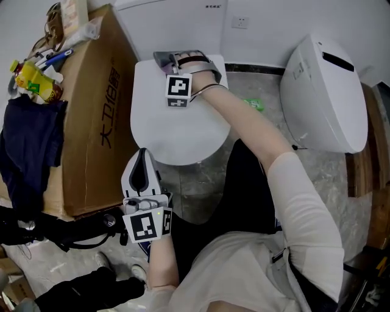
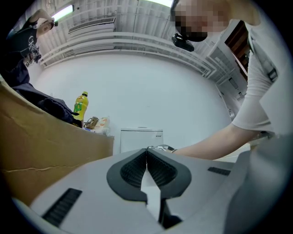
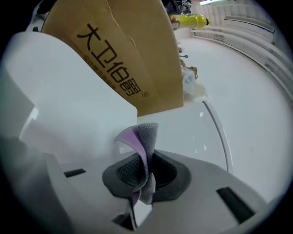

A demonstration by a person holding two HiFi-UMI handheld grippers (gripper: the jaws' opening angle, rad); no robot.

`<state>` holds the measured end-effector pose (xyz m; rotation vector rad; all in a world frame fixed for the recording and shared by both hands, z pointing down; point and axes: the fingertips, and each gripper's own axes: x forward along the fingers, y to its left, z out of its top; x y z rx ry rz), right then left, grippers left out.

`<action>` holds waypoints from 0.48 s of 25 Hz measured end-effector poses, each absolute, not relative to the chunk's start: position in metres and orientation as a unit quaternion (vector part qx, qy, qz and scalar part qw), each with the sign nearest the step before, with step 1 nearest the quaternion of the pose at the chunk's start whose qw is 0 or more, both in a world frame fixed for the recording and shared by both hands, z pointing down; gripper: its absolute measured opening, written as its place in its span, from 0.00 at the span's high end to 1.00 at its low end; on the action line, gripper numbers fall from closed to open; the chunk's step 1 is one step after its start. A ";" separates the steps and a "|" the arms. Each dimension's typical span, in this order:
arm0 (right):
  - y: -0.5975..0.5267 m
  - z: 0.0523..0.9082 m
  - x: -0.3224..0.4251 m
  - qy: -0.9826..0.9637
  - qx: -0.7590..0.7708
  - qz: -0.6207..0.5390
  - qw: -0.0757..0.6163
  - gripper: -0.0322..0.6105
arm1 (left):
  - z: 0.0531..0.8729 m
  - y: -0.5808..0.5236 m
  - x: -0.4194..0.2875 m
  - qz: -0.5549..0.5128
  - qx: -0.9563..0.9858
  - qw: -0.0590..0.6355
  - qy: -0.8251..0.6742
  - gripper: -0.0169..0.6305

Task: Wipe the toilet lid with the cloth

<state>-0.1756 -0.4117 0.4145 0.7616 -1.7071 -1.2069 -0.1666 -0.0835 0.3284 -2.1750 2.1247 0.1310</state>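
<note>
1 closed toilet lid (image 1: 177,122), 2 grippers, 1 cloth.
We see a big cardboard box (image 1: 91,116) just beside the white lid's left side. Our right gripper (image 1: 173,59) reaches to the lid's far end by the tank (image 1: 183,18), its jaws clamped on a grey-and-purple cloth (image 3: 143,151) that sticks out past them. Our left gripper (image 1: 141,159) hangs near the lid's front rim, jaws pressed together with nothing between them. On the box's far corner lies 1 yellow bottle (image 1: 33,82).

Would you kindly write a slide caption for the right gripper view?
Right gripper clamps a grey-purple cloth over the white toilet lid, beside a cardboard box.
</note>
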 end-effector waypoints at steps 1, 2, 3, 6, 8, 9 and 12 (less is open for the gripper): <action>-0.421 0.420 -0.181 -0.686 0.305 -0.486 0.447 0.88 | 0.329 -0.082 -0.169 0.043 -0.711 0.048 0.700 0.95; -0.429 0.426 -0.185 -0.685 0.303 -0.485 0.452 0.88 | 0.331 -0.082 -0.170 0.042 -0.708 0.047 0.703 0.95; -0.436 0.433 -0.189 -0.685 0.299 -0.482 0.458 0.88 | 0.332 -0.081 -0.172 0.041 -0.706 0.045 0.706 0.95; -0.447 0.458 -0.195 -0.688 0.272 -0.462 0.489 0.88 | 0.335 -0.079 -0.174 0.037 -0.701 0.044 0.711 0.95; -0.447 0.472 -0.197 -0.705 0.255 -0.428 0.505 0.88 | 0.338 -0.079 -0.177 0.035 -0.699 0.043 0.713 0.95; -0.445 0.478 -0.197 -0.715 0.248 -0.408 0.510 0.88 | 0.340 -0.078 -0.178 0.035 -0.699 0.041 0.713 0.95; -0.430 0.485 -0.201 -0.732 0.228 -0.370 0.525 0.88 | 0.343 -0.079 -0.178 0.034 -0.702 0.039 0.710 0.95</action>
